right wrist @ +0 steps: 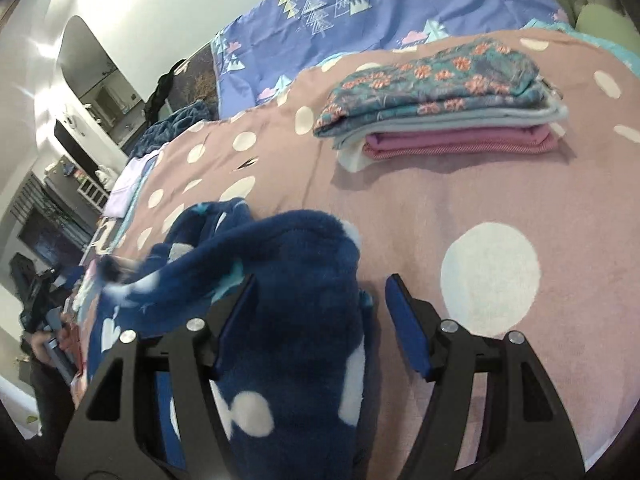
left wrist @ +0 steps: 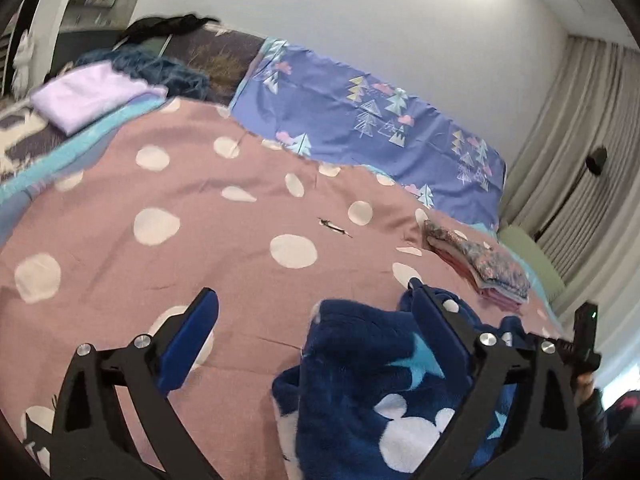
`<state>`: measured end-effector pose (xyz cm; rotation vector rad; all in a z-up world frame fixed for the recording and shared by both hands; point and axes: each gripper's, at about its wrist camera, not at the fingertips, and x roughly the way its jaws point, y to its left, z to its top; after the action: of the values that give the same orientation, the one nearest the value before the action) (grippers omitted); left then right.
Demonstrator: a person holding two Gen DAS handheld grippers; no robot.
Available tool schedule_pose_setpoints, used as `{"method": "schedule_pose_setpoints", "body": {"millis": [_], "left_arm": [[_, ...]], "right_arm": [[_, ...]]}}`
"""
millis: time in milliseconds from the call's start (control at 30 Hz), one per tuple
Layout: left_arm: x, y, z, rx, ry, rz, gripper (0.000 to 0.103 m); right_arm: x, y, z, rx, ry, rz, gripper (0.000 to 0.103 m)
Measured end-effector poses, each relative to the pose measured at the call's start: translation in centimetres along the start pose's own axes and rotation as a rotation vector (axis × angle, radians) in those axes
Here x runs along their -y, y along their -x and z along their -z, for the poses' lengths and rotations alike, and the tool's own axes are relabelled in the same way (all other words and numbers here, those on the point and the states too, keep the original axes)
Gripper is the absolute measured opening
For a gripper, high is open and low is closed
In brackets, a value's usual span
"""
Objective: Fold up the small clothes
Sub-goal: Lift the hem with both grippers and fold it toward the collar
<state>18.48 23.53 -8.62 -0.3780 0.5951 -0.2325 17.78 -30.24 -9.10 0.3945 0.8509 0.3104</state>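
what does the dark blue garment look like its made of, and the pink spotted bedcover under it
Dark blue garment: looks like plush fleece, matt and fuzzy, with a soft raised pile along its folds; white and light blue shapes sit in it.
Pink spotted bedcover: looks like a flat woven or brushed cloth, probably cotton, matt, lying smooth with faint creases; the exact fibre cannot be told.

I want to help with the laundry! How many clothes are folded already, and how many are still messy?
Folded, in the stack: 4 (floral, grey, pink, white)
Folded, lilac one apart: 1
Not folded, blue fleece: 1
Total: 6
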Motion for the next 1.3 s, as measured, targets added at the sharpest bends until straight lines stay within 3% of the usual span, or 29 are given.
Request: {"method": "schedule_pose_setpoints", "body": {"millis": [133,233,267,300,333,367,400,500,567,633,700,767,833,900,1000,1067,1133,1200,1300], "left_arm": [[-0.8,-3.7,1.2,-0.166,0.089,0.100,0.097],[-0.1,-7.0,2.2,-0.269,0.099,0.165,0.097],[0.2,-7.6,2.5,-0.280,0.093,0.158,0.096],[0.6,-8.4,2.6,-0.293,0.082,0.144,0.091],[1.3,-9.1,2.6,-0.306,0.063,0.153,0.055],[1.8,-9.5,2.5,-0.316,0.047,0.171,0.009],[2.4,-9.2,2.2,-0.306,0.022,0.174,0.009],[4.4,-5.0,0.7,-0.135,-0.086,0.190,0.009],[4.9,-3.1,-0.5,-0.069,-0.103,0.199,0.009],[5.1,-2.6,-1.4,-0.034,-0.133,0.150,0.009],[4.7,-4.5,-1.4,-0.068,-0.159,0.073,0.012],[3.7,-7.7,-0.2,-0.167,-0.151,0.013,0.019],[2.8,-10.2,1.4,-0.255,-0.140,-0.038,0.034],[2.0,-11.5,3.0,-0.316,-0.134,-0.054,0.040],[1.2,-10.6,3.0,-0.286,-0.129,-0.065,0.052],[1.3,-9.2,2.4,-0.244,-0.116,-0.073,0.053],[2.2,-7.5,1.9,-0.210,-0.137,-0.095,0.053],[4.3,-5.5,1.7,-0.176,-0.195,-0.098,0.053],[10.2,-2.6,2.5,-0.158,-0.324,-0.032,0.053]], "right_arm": [[0.2,-1.1,-0.4,-0.043,-0.027,-0.112,0.068],[0.4,-2.1,-1.0,-0.055,-0.050,-0.136,0.068],[0.5,-2.3,-1.2,-0.058,-0.062,-0.139,0.062],[0.5,-2.5,-1.4,-0.057,-0.072,-0.137,0.042],[0.4,-2.6,-1.6,-0.059,-0.074,-0.127,0.028],[0.3,-2.5,-1.8,-0.060,-0.074,-0.117,0.013],[0.1,-2.2,-1.8,-0.053,-0.074,-0.120,0.012],[-1.1,1.0,-2.0,0.049,-0.033,-0.182,0.011],[-2.0,3.5,-2.3,0.126,-0.003,-0.240,0.011],[-2.4,4.5,-3.1,0.174,0.000,-0.230,0.012],[-2.2,3.1,-3.8,0.152,-0.002,-0.182,0.015],[-1.5,0.5,-3.8,0.080,-0.023,-0.142,0.023],[-0.1,-2.9,-3.0,-0.013,-0.058,-0.061,0.024],[1.2,-4.7,-1.8,-0.054,-0.090,-0.024,0.024],[2.6,-4.6,-0.8,-0.047,-0.146,-0.063,0.027],[3.1,-3.3,-0.8,-0.020,-0.166,-0.069,0.035],[3.4,-2.1,-0.6,-0.005,-0.160,-0.076,0.036],[3.8,-1.1,-0.3,-0.008,-0.146,-0.095,0.037],[5.2,0.5,0.3,-0.029,-0.179,-0.119,0.037]]}}
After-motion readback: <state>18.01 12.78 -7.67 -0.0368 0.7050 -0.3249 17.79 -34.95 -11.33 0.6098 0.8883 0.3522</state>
